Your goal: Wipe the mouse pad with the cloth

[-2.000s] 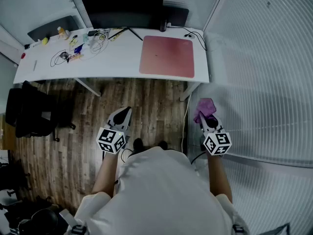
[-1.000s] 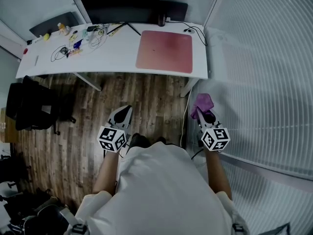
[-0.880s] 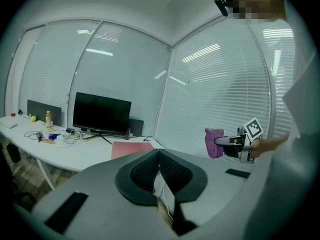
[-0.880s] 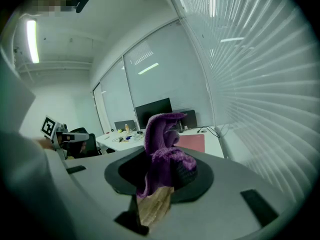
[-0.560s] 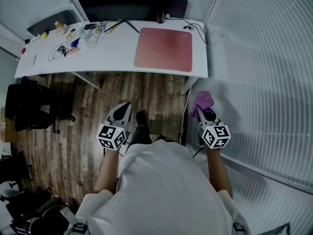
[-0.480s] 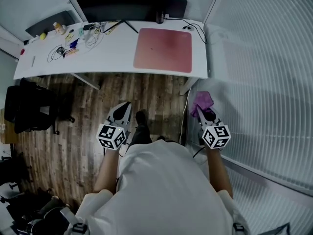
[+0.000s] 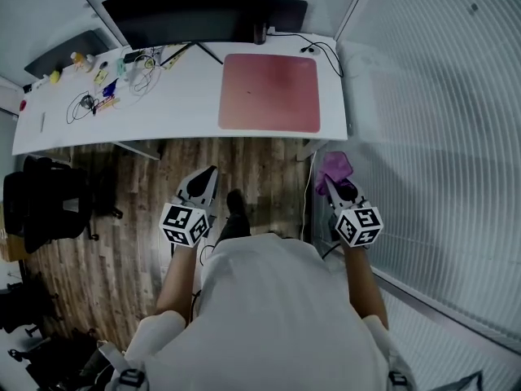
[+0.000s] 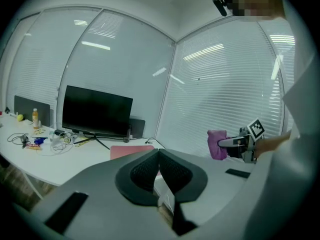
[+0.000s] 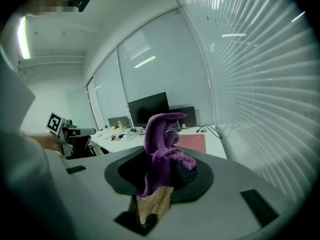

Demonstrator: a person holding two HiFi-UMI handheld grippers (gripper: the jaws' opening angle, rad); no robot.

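Approach is the step in hand, as I judge it: the person stands back from the white counter [image 7: 175,108] and no wiping has begun. The purple cloth [image 9: 162,139] is bunched between the jaws of the right hand-held gripper [image 9: 165,171], which are clamped on it, with one fold standing up above them. The mouse pad [image 7: 269,92], a reddish square, lies flat on the right part of the counter, just near of the dark monitor [image 7: 181,10] and well apart from both grippers. The left hand-held gripper [image 8: 159,159] has its jaws pressed together with nothing between them. It hangs over the wooden floor [image 7: 122,210], close to the person's body. Cables and small clutter [image 7: 106,88] occupy the counter's left part, and another cable [image 7: 321,54] runs at the pad's far right corner.

The next move calls for stepping in and carrying the right hand-held gripper forward and down until the cloth meets the pad, probably at a near corner. It should then press lightly enough that the pad does not slide. The left one could steady the pad's edge.
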